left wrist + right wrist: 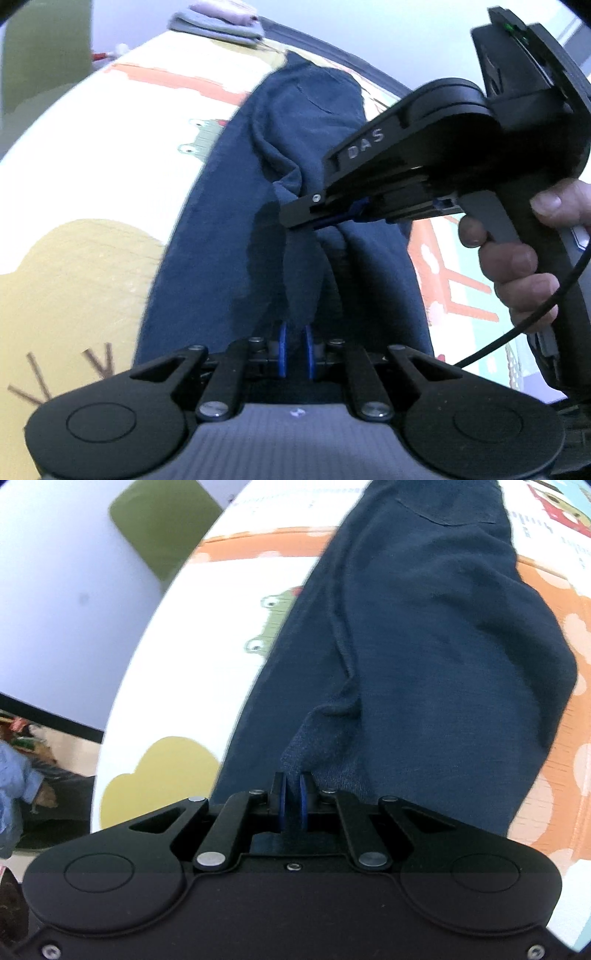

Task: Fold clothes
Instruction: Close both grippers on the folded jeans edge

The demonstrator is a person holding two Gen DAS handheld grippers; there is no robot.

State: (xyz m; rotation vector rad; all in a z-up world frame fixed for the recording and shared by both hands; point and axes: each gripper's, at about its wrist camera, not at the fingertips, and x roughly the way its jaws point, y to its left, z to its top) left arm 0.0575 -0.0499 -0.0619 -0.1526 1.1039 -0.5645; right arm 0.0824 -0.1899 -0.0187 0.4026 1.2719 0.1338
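A dark navy garment [229, 206] stretches lengthwise across the patterned mat [110, 155], with a pocket seam near its far end. My left gripper [296, 334] is shut on a near edge of the navy cloth, which rises in a pinched fold between the blue pads. The right gripper [295, 221] enters from the right, held by a hand [517, 258], and clamps another fold of the same garment above the mat. In the right wrist view the right gripper [293, 788] is shut on a bunched edge of the navy garment [424, 627].
A folded stack of grey and pink clothes [221, 18] lies at the far end of the mat. An olive cushion [162, 524] sits on the floor off the mat's left edge [140, 646]. A black cable [535, 314] hangs from the right gripper's handle.
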